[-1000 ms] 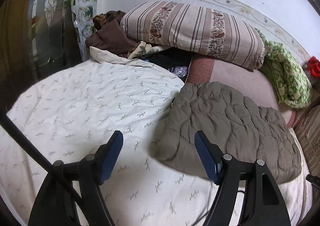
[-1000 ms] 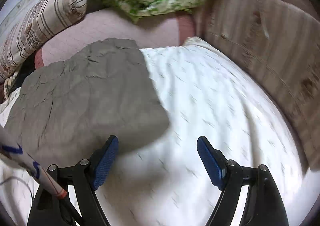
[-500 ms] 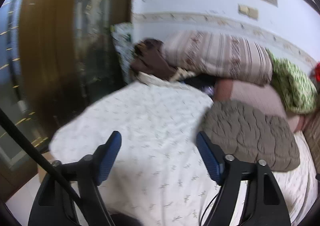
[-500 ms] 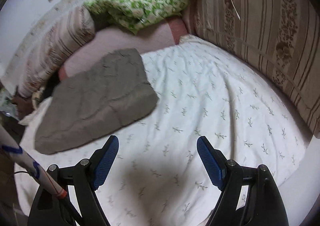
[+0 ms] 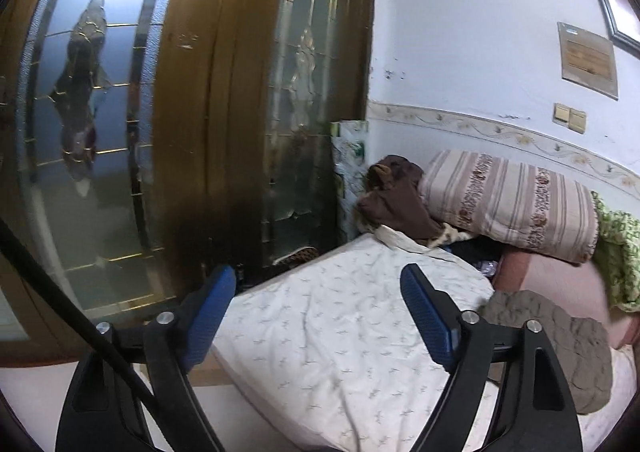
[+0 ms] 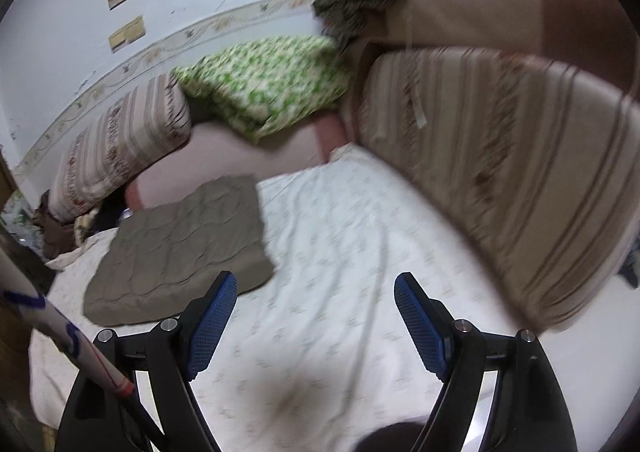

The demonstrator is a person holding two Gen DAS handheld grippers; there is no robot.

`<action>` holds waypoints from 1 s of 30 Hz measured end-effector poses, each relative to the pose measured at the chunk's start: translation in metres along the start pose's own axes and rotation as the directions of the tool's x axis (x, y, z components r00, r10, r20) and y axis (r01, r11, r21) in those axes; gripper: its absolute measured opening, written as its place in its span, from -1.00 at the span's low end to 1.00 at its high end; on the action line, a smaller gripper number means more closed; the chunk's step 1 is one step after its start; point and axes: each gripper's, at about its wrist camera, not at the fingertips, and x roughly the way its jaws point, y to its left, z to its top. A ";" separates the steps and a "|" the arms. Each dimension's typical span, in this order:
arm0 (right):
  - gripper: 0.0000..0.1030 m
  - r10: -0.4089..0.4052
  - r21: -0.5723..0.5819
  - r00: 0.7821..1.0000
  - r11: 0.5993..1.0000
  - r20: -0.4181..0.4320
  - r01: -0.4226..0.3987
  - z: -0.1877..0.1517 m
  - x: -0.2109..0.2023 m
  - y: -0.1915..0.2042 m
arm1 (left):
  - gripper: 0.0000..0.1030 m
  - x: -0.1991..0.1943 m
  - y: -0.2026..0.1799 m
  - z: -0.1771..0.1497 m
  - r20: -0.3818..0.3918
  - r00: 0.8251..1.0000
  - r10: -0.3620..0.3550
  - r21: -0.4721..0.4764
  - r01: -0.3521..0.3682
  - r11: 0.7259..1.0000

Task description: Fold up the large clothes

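A folded grey-brown quilted garment point(image 6: 180, 244) lies flat on the white patterned bed sheet point(image 6: 340, 252), left of centre in the right wrist view. It also shows in the left wrist view point(image 5: 560, 336) at the right, partly behind the right finger. My left gripper point(image 5: 316, 316) is open and empty, held well back over the bed's near-left corner. My right gripper point(image 6: 316, 324) is open and empty, above the sheet and short of the garment's near edge.
A striped bolster point(image 5: 512, 204), a green floral quilt point(image 6: 264, 84) and brown clothes point(image 5: 396, 200) are piled at the bed head. A large striped cushion point(image 6: 520, 172) lines the right side. A wooden glass-paned door point(image 5: 192, 112) stands left of the bed.
Both grippers have pulled back and up from the folded garment, staying open. The left view has swung left toward the door; the right view now takes in the bed head and wall.
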 end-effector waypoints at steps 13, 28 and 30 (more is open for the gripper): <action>0.67 0.054 -0.122 0.980 0.990 -0.189 -0.078 -0.082 0.075 0.064 | 0.66 0.059 -0.082 -0.096 -0.227 0.971 -0.076 0.123 0.106 0.987; 0.67 0.158 -0.337 0.934 0.902 -0.320 -0.268 -0.135 0.111 0.197 | 0.66 0.077 -0.160 -0.149 -0.388 0.911 -0.141 0.221 0.241 0.945; 0.67 0.151 -0.354 0.936 0.897 -0.318 -0.265 -0.137 0.113 0.205 | 0.66 0.079 -0.167 -0.154 -0.407 0.902 -0.144 0.232 0.255 0.939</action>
